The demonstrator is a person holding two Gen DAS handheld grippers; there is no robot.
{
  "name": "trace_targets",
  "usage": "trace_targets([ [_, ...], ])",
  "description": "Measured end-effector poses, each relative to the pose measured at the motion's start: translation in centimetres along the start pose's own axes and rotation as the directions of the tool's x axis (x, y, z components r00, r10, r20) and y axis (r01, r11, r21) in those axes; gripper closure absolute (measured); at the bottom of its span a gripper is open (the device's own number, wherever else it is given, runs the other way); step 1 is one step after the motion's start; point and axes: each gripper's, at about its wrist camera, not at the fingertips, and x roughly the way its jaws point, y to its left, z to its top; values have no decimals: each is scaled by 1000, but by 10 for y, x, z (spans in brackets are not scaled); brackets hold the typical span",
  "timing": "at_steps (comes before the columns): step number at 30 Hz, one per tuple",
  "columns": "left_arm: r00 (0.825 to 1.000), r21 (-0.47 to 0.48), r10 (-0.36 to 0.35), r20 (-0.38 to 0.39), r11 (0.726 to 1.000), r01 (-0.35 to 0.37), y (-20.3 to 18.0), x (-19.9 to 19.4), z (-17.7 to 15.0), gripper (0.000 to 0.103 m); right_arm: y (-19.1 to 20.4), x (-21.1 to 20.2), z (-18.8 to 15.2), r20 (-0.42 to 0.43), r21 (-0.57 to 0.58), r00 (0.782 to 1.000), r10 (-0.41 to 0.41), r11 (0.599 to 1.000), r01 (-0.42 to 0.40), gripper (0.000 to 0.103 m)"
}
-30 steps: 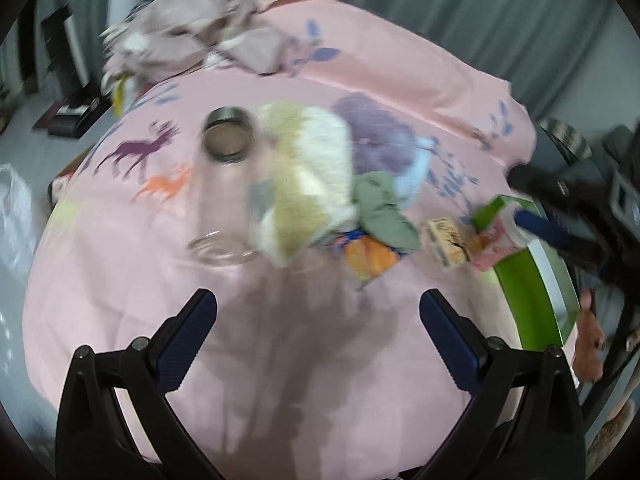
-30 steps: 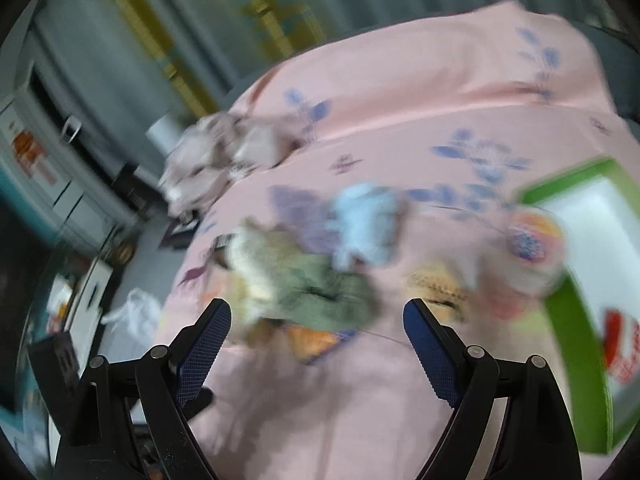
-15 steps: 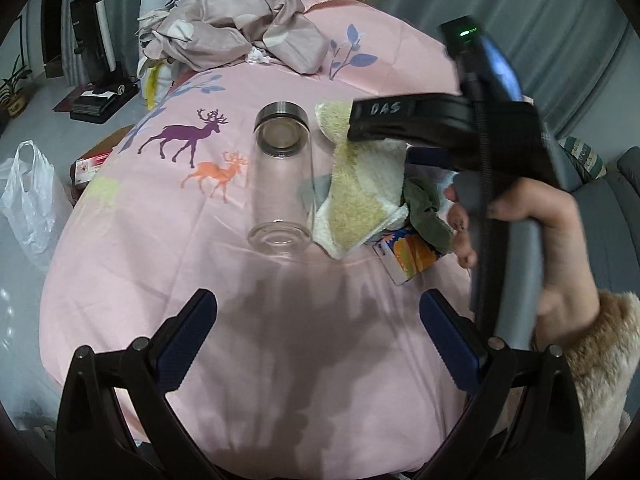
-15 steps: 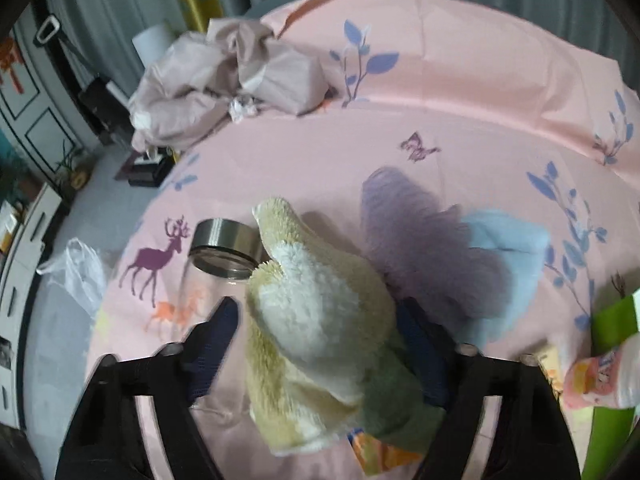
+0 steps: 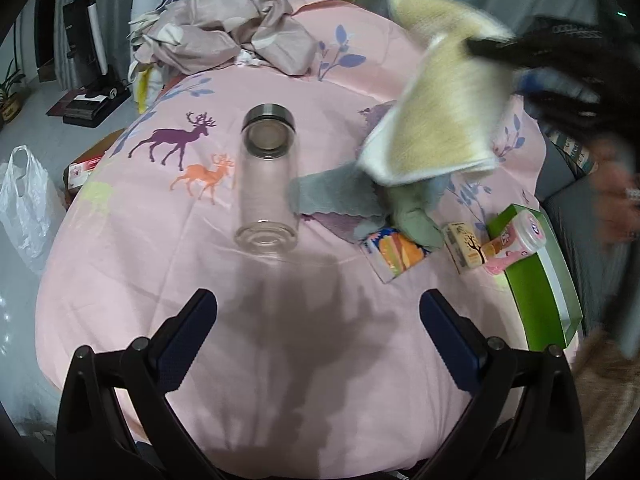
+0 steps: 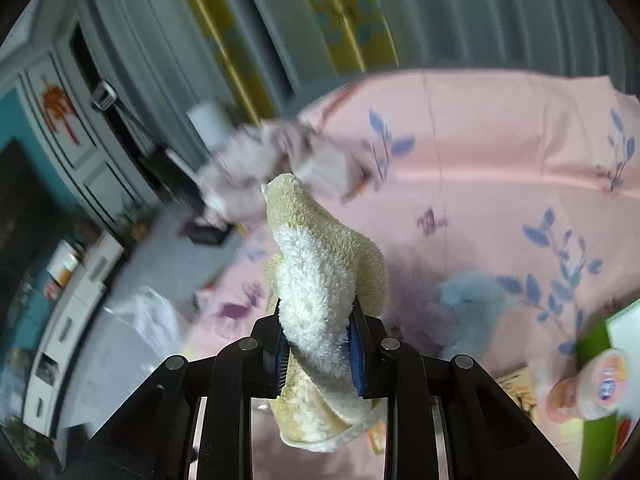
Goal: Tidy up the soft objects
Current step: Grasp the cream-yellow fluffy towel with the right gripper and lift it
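From the left wrist camera, the left gripper (image 5: pixel 318 316) hangs over the pink bedsheet (image 5: pixel 280 340) with its jaws spread wide and nothing between them. Ahead of it a clear glass bottle (image 5: pixel 267 188) with a metal cap lies on its side. Just to the right sits a pile of soft cloths — a grey cloth (image 5: pixel 332 196) and a green cloth (image 5: pixel 416 220) on top — with a printed packet (image 5: pixel 396 252) and a small carton (image 5: pixel 464 248) beside it, then a pink tube (image 5: pixel 516 244) resting on the rim of a green box (image 5: pixel 540 292). Above the pile, clear of the sheet, a yellow towel (image 5: pixel 440 120) hangs from the blurred right gripper (image 5: pixel 496 48). A crumpled mauve sheet (image 5: pixel 224 36) lies at the far edge.

From the right wrist camera, the right gripper (image 6: pixel 320 352) is closing — its blue pads (image 6: pixel 356 356) already pinch the yellow towel (image 6: pixel 320 288), which bulges up between them and droops below. A light blue cloth (image 6: pixel 472 300) shows blurred on the bedsheet (image 6: pixel 480 184) behind.
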Motion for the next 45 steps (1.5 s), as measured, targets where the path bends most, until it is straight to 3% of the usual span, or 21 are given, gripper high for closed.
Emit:
trace_targets([
  [5,1000,24,-10,-6,1000,11,-11,1,-4,2,-15,-63,-5,62,38,997,51,998,-54,77],
  [8,1000,34,-16,-12,999,17,-17,2,-7,2,-24,-81,-27,77,33,997,20,999,-22,77],
  [12,1000,48,-11,-23,999,12,-25,4,-12,2,-23,-75,-74,84,-46,987,-138,989,142,77],
  [14,999,53,-13,-29,998,14,-28,5,-16,2,-25,-66,-91,68,-78,983,-172,981,177,77],
  [17,999,61,-9,-41,998,12,-31,8,-19,2,-41,-30,-125,-65,-18,990,-125,992,125,77],
  [22,998,66,10,-64,998,-5,-29,13,-24,2,-58,12,-168,-239,135,971,12,991,21,77],
  [24,997,67,8,-71,998,-4,-29,15,-26,2,-64,16,-178,-254,219,964,73,976,-17,77],
  [27,996,78,-4,-89,997,11,-34,20,-28,2,-70,19,-183,-279,256,957,83,967,-9,77],
  [31,991,106,-22,-132,994,36,-44,31,-36,2,-95,22,-188,-282,419,942,183,907,-51,77],
  [37,975,167,-79,-209,979,115,-69,52,-56,3,-113,22,-196,-279,504,926,254,860,-84,77],
  [39,970,176,-98,-224,975,139,-77,59,-59,4,-114,19,-195,-286,498,925,252,863,-81,77],
  [45,960,179,-112,-257,970,162,-92,87,-67,26,-110,1,-185,-328,402,931,160,915,-15,67],
])
